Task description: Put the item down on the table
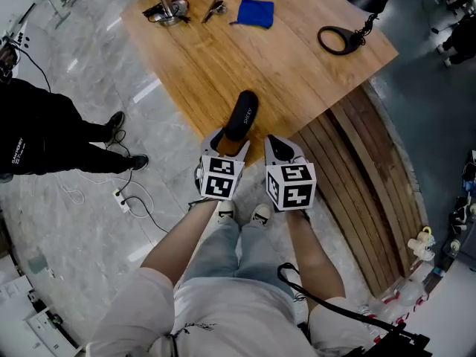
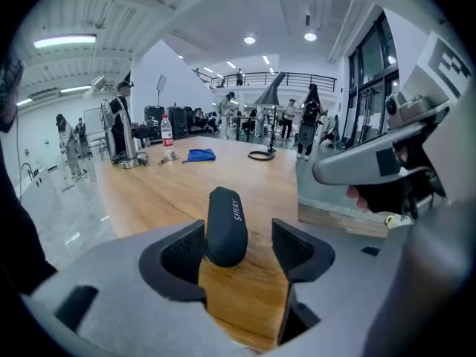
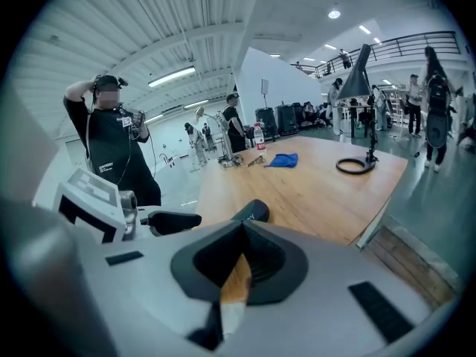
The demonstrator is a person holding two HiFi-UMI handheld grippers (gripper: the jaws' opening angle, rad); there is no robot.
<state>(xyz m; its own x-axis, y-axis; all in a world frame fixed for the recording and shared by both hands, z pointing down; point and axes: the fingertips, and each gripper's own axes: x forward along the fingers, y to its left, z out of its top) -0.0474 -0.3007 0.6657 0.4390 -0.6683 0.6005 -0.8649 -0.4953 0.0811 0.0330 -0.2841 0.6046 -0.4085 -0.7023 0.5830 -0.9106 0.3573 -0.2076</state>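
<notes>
Left gripper (image 2: 239, 250) is standing wide open around the black oblong case (image 2: 226, 225) lying on the light wooden table (image 1: 282, 58) (glossy grey floor (image 1: 89, 58) beneath). Right gripper (image 3: 242, 233) is hovering closed, empty.

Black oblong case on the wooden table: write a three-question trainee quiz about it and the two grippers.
1. True or false: the black oblong case lies on the wooden table, between the jaws of the left gripper, which stand apart.
2. Pick one. The right gripper is: A, open around the case; B, shut with nothing in it; C, shut on a bottle.
3. Fill in: the folded cloth at the table's far side is ____ in colour.
Key: 1 true; 2 B; 3 blue.
</notes>
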